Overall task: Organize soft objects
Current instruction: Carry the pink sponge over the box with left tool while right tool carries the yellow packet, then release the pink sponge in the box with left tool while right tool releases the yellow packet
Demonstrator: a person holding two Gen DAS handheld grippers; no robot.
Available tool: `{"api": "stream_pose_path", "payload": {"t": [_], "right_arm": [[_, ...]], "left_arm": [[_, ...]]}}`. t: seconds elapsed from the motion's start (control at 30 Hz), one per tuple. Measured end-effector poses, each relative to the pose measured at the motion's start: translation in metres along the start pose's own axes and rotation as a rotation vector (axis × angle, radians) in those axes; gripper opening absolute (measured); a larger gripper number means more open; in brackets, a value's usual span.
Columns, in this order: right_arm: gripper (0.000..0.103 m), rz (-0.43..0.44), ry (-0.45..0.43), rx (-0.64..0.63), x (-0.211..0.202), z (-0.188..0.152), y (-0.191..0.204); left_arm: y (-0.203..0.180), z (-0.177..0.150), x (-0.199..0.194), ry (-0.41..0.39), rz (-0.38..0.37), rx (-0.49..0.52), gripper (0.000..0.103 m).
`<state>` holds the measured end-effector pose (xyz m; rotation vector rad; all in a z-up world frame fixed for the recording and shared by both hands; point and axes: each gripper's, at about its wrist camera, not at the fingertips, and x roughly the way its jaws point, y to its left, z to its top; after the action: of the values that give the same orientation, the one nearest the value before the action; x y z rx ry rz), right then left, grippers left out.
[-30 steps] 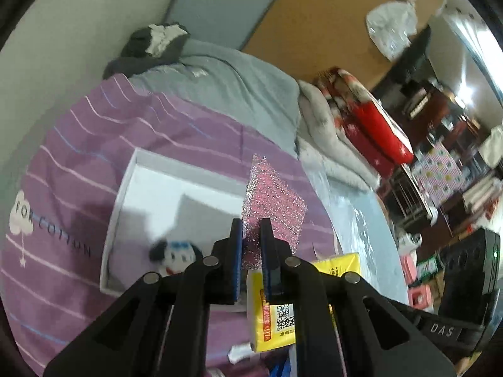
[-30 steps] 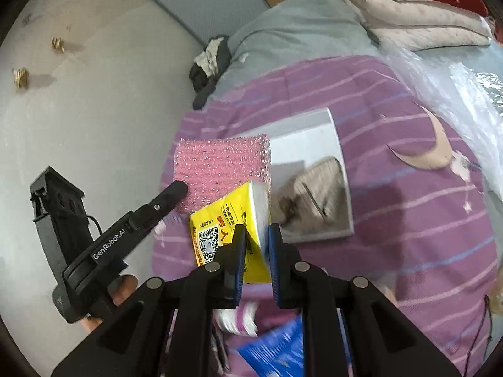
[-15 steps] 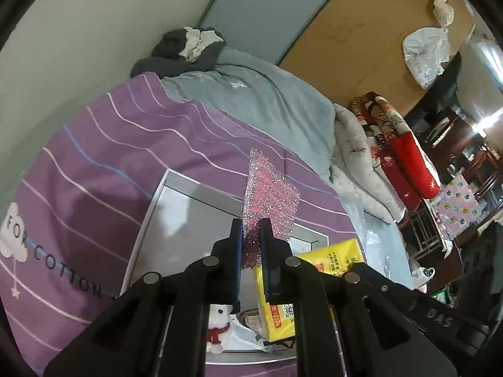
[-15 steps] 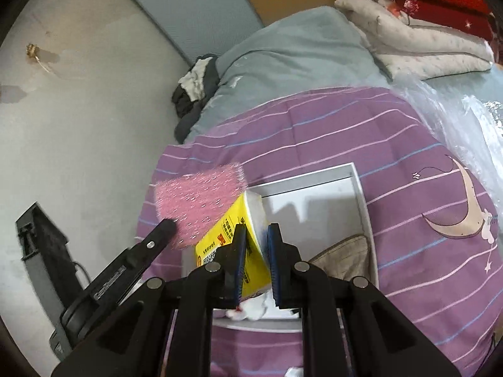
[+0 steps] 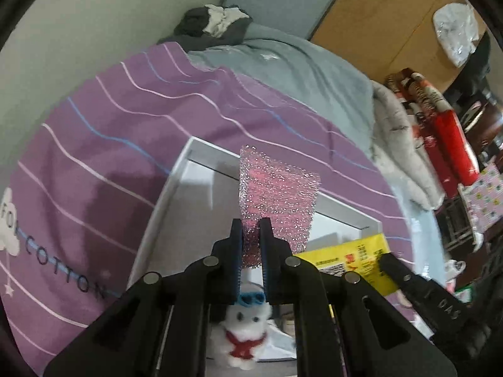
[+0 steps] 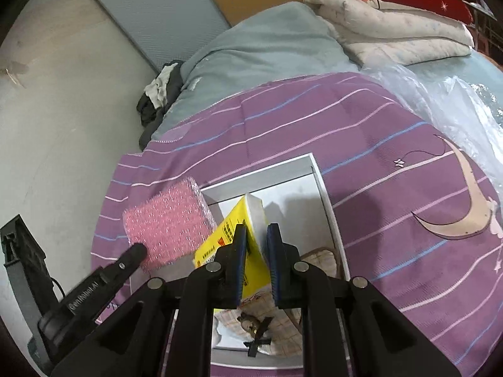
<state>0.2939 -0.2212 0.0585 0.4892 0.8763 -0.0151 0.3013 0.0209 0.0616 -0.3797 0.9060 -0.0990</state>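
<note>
Left wrist view: left claw (image 5: 251, 231) pinches a glittery pink sponge (image 5: 276, 201) over the white rectangular box (image 5: 176, 188); right claw (image 6: 255, 235) clamps a yellow tissue pack (image 6: 239, 238) beside it, so they might collide.

Glittery, rough pink sponge (image 5: 276, 194); glossy yellow tissue pack (image 6: 242, 238); matt purple cloth (image 6: 377, 132).
</note>
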Motion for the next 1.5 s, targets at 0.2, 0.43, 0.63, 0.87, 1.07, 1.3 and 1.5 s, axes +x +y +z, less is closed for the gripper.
{"api": "stream_pose_path", "payload": {"t": [0.2,0.43,0.63,0.87,1.07,1.3,1.5], "right_arm": [[0.01,0.011,-0.079,0.003,0.01,-0.001,0.001],[0.009,-0.067,-0.117,-0.001,0.024,-0.002,-0.006],[0.009,-0.2,-0.051,-0.084,0.033,-0.007,-0.007],[0.009,-0.35,-0.031,-0.209,0.039,-0.018,0.0],[0.009,-0.318,-0.036,-0.157,0.026,-0.018,-0.007],[0.013,-0.229,-0.035,-0.132,0.012,-0.018,0.001],[0.031,-0.129,0.039,-0.101,0.009,-0.026,0.004]], "left_arm": [[0.011,-0.002,0.007,0.003,0.077,-0.026,0.012],[0.018,-0.006,0.021,0.068,0.117,-0.045,0.012],[0.017,-0.014,0.025,0.143,0.13,-0.011,0.012],[0.014,-0.021,0.019,0.141,0.227,0.063,0.012],[0.019,-0.023,0.017,0.144,0.229,0.044,0.013],[0.027,-0.022,0.015,0.117,0.21,-0.02,0.038],[0.029,-0.024,0.007,0.123,0.159,-0.045,0.041]]}}
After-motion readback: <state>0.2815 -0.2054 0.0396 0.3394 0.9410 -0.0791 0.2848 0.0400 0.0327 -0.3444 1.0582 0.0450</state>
